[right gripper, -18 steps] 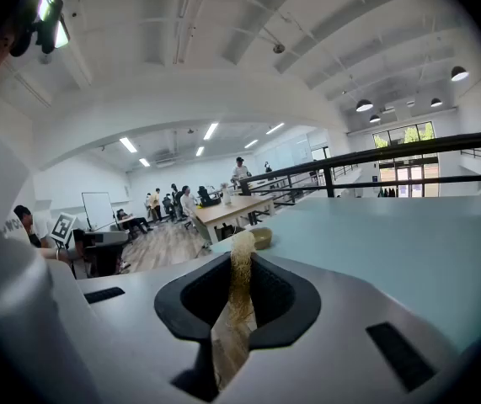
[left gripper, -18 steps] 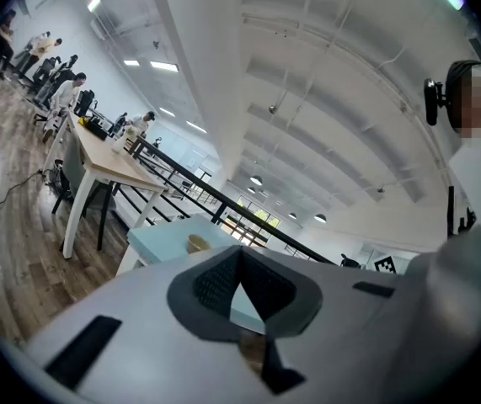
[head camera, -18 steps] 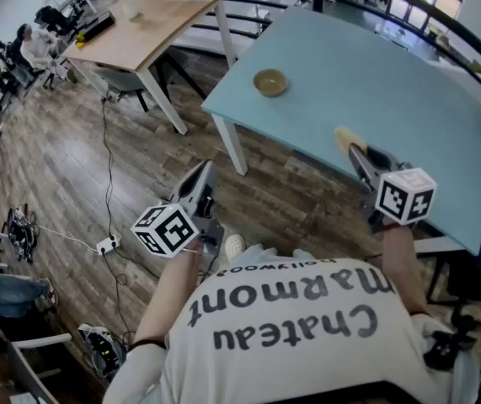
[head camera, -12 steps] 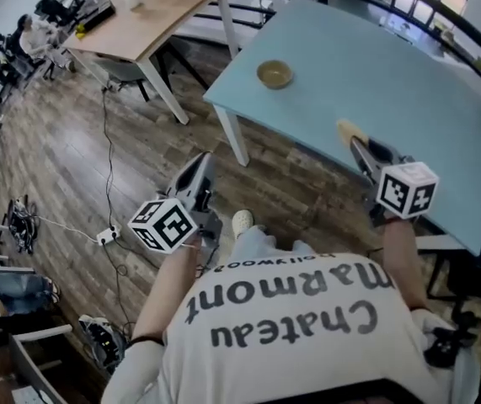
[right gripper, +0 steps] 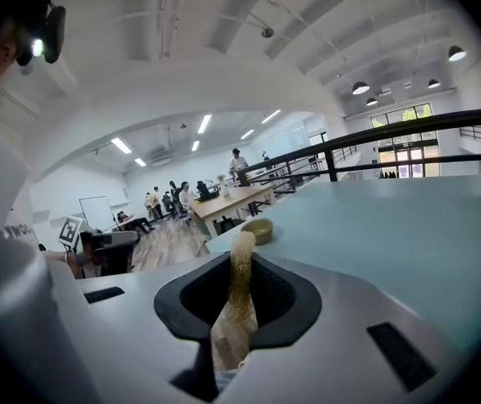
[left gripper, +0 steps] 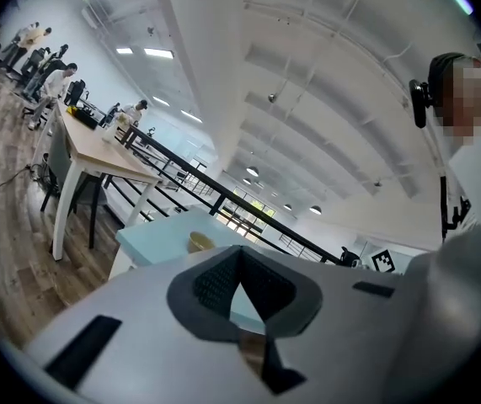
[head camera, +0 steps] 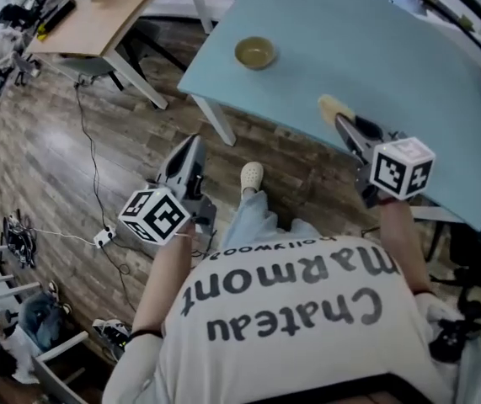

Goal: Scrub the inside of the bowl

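Tan scrubber (right gripper: 242,263) juts lengthwise from gripping right claw (head camera: 345,126) toward bowl (head camera: 254,53); left claw (left gripper: 240,268) closed, empty.

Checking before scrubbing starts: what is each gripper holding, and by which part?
The right gripper clamps the scrubber by its near end; the far end sticks out past the jaws. The left gripper is shut, empty.

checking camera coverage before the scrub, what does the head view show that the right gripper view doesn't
Head view only: a pale shoe, a white power strip on the floor, the marker cube on the right gripper. Right gripper view only: ceiling lights, a whiteboard, its jaws pressing both faces of the tan scrubbing pad. Both: the pad, the bowl on the blue table, the wooden table.
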A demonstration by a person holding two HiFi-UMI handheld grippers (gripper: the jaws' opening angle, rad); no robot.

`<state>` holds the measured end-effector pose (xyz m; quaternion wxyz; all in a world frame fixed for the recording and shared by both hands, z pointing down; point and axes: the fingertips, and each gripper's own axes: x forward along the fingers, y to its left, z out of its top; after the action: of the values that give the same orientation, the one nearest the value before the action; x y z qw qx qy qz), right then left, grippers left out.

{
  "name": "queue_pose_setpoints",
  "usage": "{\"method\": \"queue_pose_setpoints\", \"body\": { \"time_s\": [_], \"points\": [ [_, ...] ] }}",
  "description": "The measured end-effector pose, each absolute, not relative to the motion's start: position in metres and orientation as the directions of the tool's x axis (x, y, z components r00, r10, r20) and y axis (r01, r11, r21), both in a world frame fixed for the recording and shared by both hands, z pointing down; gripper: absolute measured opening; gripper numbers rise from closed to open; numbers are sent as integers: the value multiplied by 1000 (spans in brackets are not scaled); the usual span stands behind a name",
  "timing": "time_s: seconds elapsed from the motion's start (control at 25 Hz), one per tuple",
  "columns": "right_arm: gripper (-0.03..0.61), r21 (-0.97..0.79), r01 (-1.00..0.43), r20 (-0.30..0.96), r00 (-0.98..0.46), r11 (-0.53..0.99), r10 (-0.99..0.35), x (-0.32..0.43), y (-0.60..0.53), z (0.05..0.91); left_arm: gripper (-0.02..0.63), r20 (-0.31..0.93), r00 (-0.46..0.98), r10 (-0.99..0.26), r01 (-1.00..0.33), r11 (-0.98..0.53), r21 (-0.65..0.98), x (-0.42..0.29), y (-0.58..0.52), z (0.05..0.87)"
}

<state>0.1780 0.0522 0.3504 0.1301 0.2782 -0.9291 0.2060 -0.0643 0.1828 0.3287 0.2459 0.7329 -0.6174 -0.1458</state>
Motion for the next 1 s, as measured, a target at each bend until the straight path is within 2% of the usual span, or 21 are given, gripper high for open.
{"method": "queue_pose_setpoints", "body": {
  "time_s": [0.32, 0.6, 1.0],
  "points": [
    [66, -297, -623, 428, -764, 724, -482, 150, -22, 374, 2, 76, 289, -954, -832, -212, 513, -82, 72, 341],
    [66, -319, -658, 434, -741, 682, -512, 108, -84, 350, 2, 148, 398, -906, -813, -274, 513, -112, -13, 327],
    [66, -322, -699, 471, -703, 638, -532, 69, -124, 353, 6, 179, 495, -850, -751, -316, 579, -138, -89, 350]
  ]
}}
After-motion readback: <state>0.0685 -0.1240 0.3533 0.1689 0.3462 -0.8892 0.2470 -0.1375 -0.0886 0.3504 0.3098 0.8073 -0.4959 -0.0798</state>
